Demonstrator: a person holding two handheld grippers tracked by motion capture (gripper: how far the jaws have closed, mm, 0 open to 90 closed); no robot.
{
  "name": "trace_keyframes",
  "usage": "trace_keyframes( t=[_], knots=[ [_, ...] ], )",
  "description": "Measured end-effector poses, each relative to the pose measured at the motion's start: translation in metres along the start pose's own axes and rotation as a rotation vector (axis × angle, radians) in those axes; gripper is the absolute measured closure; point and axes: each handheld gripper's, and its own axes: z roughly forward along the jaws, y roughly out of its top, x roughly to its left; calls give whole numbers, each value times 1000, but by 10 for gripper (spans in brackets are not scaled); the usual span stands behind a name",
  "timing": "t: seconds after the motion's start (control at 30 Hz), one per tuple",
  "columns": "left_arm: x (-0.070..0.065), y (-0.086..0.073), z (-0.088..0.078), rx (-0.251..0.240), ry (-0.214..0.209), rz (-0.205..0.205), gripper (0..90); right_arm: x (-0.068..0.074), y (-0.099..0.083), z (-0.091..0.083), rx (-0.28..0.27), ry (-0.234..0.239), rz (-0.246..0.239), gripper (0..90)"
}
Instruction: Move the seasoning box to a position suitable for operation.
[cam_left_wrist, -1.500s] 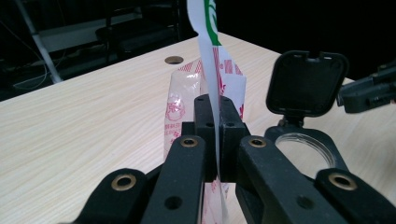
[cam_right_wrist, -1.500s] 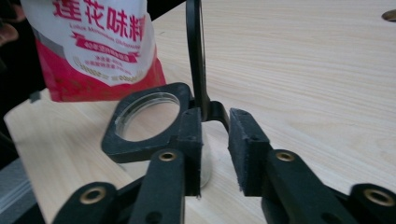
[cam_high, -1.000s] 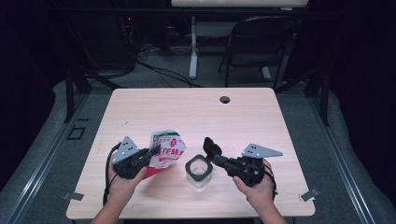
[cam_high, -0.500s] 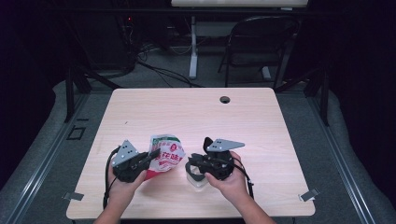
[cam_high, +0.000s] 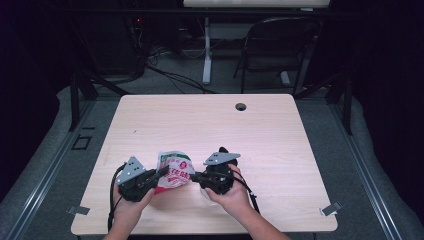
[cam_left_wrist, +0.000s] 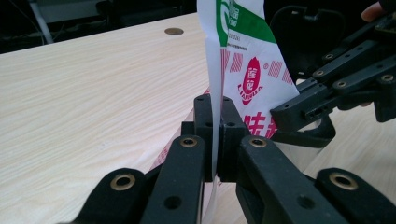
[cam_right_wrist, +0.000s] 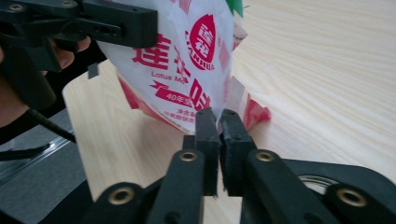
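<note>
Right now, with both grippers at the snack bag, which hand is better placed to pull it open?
Probably the right gripper: its jaws have just been closing on the bag edge, free to pull away, while the left gripper anchors the opposite edge, clamped shut.

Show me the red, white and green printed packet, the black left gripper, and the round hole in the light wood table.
Red, white and green printed packet (cam_high: 176, 171), high view, its printed front.
Black left gripper (cam_left_wrist: 215, 135), left gripper view, where its jaws pinch the packet's edge.
Round hole (cam_high: 241, 106), high view, its dark centre.
</note>
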Motion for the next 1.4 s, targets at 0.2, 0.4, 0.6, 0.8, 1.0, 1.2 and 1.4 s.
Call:
trace_keyframes(
  t=[0.2,0.4,0.6,0.8,1.0,1.2,1.4],
  knots=[
    [2,-5,-2,20,-15,-8,830,-1,1,5,38,31,-18,900],
    [0,-10,-2,27,-10,-2,821,2,2,5,24,24,-32,900],
    [-2,-7,-5,27,-17,13,895,2,5,1,3,24,-29,900],
    [-6,-5,-2,22,-50,9,826,-3,5,-7,-5,33,-12,900],
    [-4,-12,5,34,-48,0,660,-2,3,-7,-10,36,-18,900],
    [-2,-26,16,106,-48,-11,499,-3,3,-6,-12,47,-13,900],
    [0,-39,23,139,-77,-43,429,-3,3,-7,-3,46,-21,900]
  ],
)
